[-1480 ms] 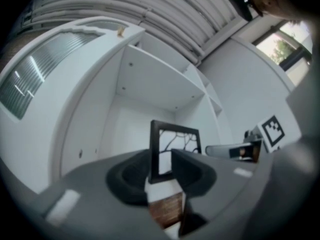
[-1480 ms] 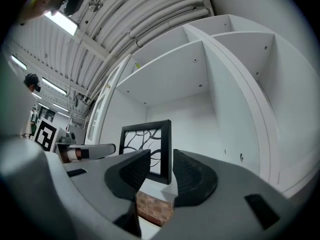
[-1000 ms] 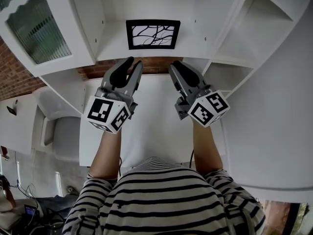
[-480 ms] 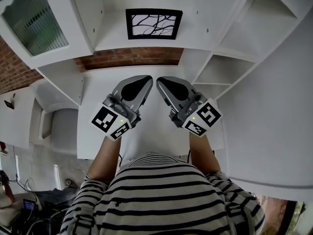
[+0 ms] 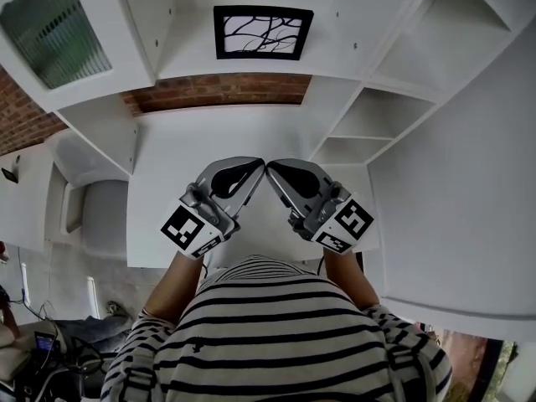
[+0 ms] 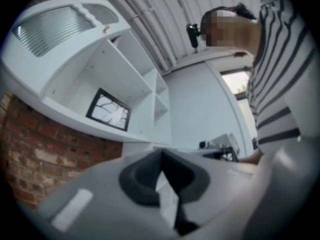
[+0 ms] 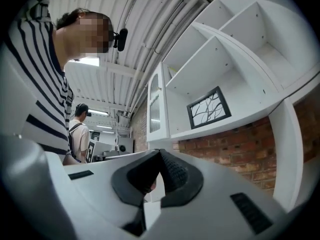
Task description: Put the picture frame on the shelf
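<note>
Big white shelf unit [image 5: 251, 67] fills the top of the head view, with open compartments across it and more cubbies stepping down on the right. Behind it and under its middle board runs a strip of red brick wall [image 5: 226, 90]. Below that lies a white tabletop [image 5: 209, 141], bare where I can see it. Nearest us is the person's black-and-white striped shirt [image 5: 276, 333], both forearms reaching forward over the table.

Up at the left, a cabinet door [image 5: 54, 28] with ribbed glass hangs on the unit.

Now the tools. The left gripper [image 5: 251, 167] is held low over the table, close to the person's chest, and its own view shows the dark pads pressed together at the tip with nothing between them. The right gripper [image 5: 279, 169] mirrors it, jaws closed and empty too. The two tips point inward and almost meet each other.

And the picture frame [image 5: 263, 33]? It's on the shelf, standing in the middle compartment above the brick strip. It has a black border and black branch lines on white, and it's well apart from both grippers. The left gripper view catches it too [image 6: 108, 110], and so does the right gripper view [image 7: 208, 107].

Each gripper carries its marker cube at the back, left [image 5: 191, 229] and right [image 5: 345, 224]. Far off in the right gripper view, a second person [image 7: 79, 129] stands in the room.
</note>
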The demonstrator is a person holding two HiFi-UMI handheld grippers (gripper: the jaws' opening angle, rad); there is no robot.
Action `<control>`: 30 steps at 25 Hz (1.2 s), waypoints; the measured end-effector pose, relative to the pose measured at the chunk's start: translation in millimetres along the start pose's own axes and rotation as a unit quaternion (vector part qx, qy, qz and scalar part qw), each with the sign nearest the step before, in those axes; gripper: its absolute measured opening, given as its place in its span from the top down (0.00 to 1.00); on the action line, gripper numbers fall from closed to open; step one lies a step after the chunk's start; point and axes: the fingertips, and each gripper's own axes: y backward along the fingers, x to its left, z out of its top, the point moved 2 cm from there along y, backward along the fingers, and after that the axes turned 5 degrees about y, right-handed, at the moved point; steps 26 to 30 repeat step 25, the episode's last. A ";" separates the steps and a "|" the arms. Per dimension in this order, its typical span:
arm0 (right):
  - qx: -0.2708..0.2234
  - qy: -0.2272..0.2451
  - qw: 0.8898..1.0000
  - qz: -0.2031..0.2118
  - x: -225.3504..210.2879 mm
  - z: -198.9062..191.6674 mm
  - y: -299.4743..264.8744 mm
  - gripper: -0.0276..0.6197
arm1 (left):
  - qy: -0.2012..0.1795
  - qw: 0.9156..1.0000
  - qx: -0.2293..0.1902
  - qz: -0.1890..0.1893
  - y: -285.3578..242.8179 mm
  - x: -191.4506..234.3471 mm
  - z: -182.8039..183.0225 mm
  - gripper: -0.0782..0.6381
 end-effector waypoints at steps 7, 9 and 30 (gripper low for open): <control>0.003 0.009 1.000 0.003 12.0 -1.5 7.3 0.95 | -0.004 1.000 -0.002 -0.009 6.8 -11.6 -1.9 0.88; 0.004 0.021 1.000 0.004 13.3 2.2 6.9 0.95 | -0.005 1.000 -0.007 -0.010 5.4 -13.2 4.4 0.88; 0.009 0.036 0.999 0.009 17.4 5.9 2.4 0.95 | -0.012 1.000 -0.002 -0.012 10.9 -11.7 5.8 0.88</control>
